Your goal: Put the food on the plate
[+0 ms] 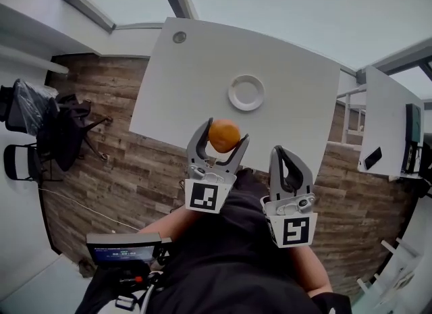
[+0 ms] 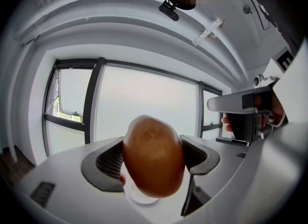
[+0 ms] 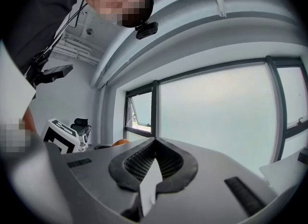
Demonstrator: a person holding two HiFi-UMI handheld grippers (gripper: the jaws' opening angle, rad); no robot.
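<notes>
Lap, white table, plate, plank floor

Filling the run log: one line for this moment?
left tongs: shut on potato | right tongs: shut, empty | plate: empty, on table | potato: not yet on plate

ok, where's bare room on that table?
Plate is empty. Table is bare all round it, widest toward the grommet hole. Crowded only at the near edge: left claw gripping the food, shut right claw beside it.

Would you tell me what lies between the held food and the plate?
Only bare white table separates the food from the plate, as the head view shows.
</notes>
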